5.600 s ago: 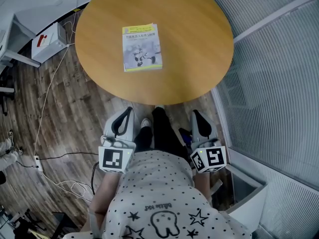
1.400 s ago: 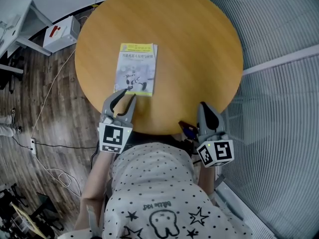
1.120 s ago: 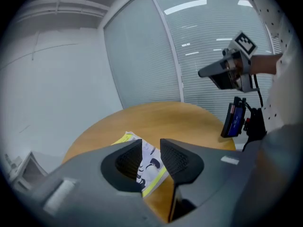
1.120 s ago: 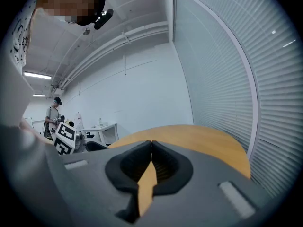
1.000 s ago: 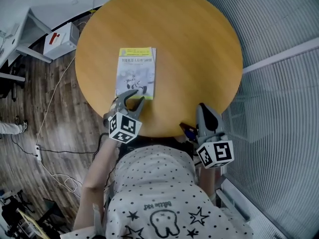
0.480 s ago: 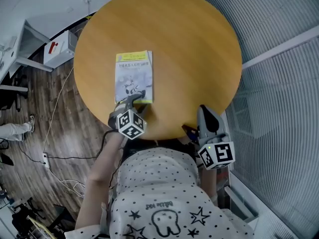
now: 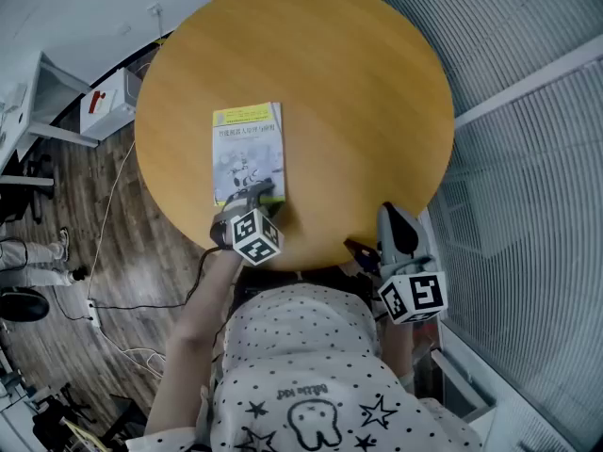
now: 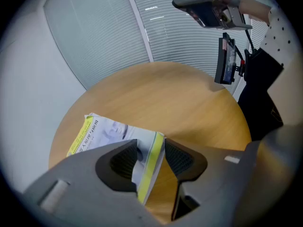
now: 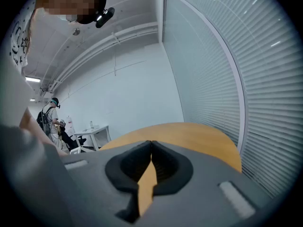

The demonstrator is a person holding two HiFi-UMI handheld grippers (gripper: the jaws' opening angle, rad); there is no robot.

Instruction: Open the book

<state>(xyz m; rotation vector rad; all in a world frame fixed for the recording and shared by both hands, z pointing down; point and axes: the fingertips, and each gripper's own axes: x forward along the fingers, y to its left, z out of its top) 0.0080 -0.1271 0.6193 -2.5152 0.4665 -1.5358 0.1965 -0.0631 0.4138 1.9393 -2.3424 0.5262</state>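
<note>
Wooden table (image 7: 358, 92) is carrying the closed book (image 7: 248, 149), left of centre. Left gripper (image 7: 258, 194) is straddling its near corner, jaws wide apart, not pinching. Right gripper (image 7: 396, 217) is idling, pressed together, empty. Next: pinching the cover alone, then lifting.

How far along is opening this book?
Done: the left claw is at the near corner of the book. In hand: its open jaws straddle that corner without pinching it. Left: the book lies closed on the table; the cover needs gripping and lifting. The right claw is shut.
</note>
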